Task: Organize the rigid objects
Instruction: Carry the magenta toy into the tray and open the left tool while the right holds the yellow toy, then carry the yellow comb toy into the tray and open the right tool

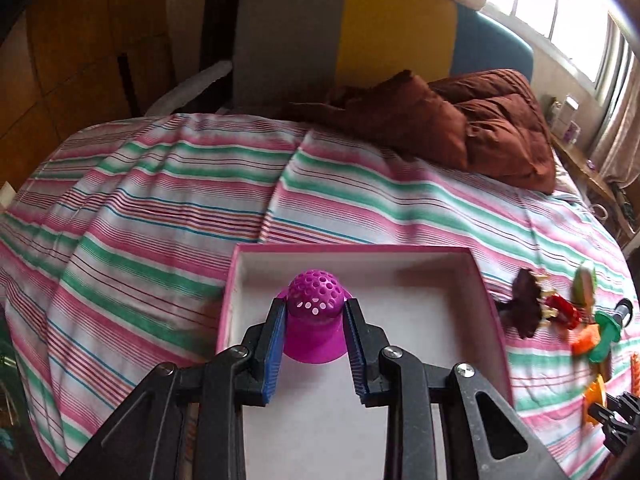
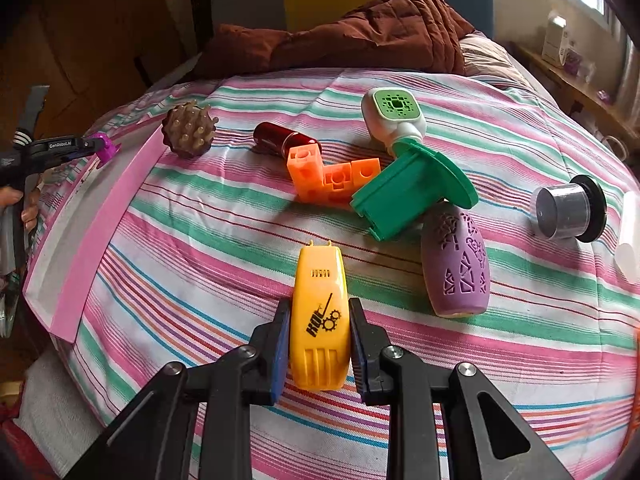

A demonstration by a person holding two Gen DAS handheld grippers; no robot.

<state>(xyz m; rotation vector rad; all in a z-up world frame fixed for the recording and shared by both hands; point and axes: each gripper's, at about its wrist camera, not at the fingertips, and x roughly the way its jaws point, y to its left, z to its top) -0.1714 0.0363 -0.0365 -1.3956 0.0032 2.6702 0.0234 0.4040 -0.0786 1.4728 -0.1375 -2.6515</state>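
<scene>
The left gripper (image 1: 315, 312) reaches out level over the pink box (image 1: 486, 292), its two blue-padded fingers pinched on the sides of one magenta perforated cap (image 1: 316, 312), which hangs above the box's white floor, toward its near left part. The right gripper (image 2: 319, 344) points forward and slightly down at the striped bedspread (image 2: 200, 240), to the right of the box, fingers closed around one yellow plastic casing (image 2: 319, 316) that rests lengthwise between them. Beyond it on the bedspread, all right of the box, lie one brown studded disc (image 2: 189, 130) just beside the box's far corner, one dark red cylinder (image 2: 276, 138), one orange block piece (image 2: 332, 178), one green flanged part (image 2: 408, 196), one white and green-faced gadget (image 2: 394, 116), one purple cut-out shell (image 2: 456, 262), and one grey and black spool (image 2: 568, 208) farthest away.
</scene>
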